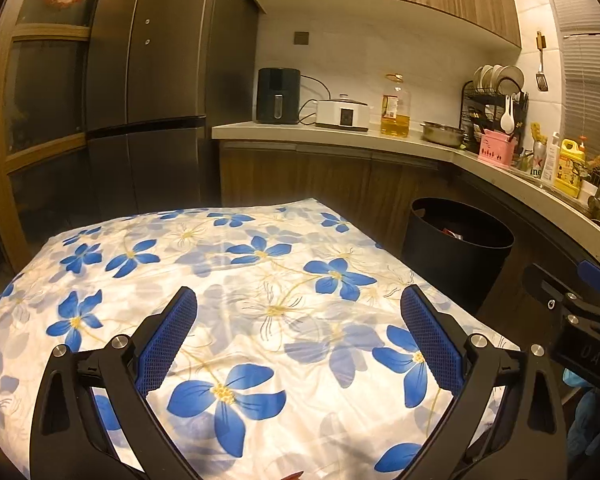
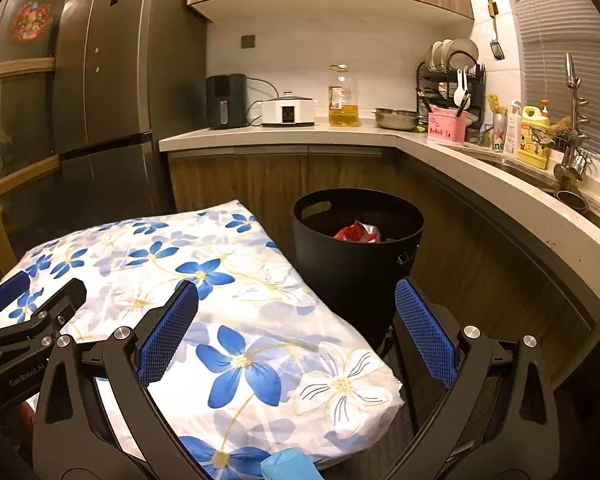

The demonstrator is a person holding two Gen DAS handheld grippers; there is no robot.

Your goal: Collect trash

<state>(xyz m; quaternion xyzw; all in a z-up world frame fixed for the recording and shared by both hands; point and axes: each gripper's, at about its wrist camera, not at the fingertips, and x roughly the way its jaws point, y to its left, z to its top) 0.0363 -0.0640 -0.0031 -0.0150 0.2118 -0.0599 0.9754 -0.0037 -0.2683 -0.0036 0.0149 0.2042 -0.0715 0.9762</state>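
Lying in bin: red-and-white wrapper (image 2: 358,233) sits inside the black bin (image 2: 356,268), at about 12 o'clock from the right gripper (image 2: 296,332).
Bin versus table: just beside the floral tablecloth (image 2: 204,300), off its far right corner.
Nearer hand: right, I judge; from the left gripper (image 1: 300,340) the bin (image 1: 456,256) lies at 1 o'clock, further off.
Jaws: both grippers wide apart, holding nothing.
Left to collect: a red sliver (image 1: 294,475) at 6 o'clock under the left gripper; too cropped to identify.
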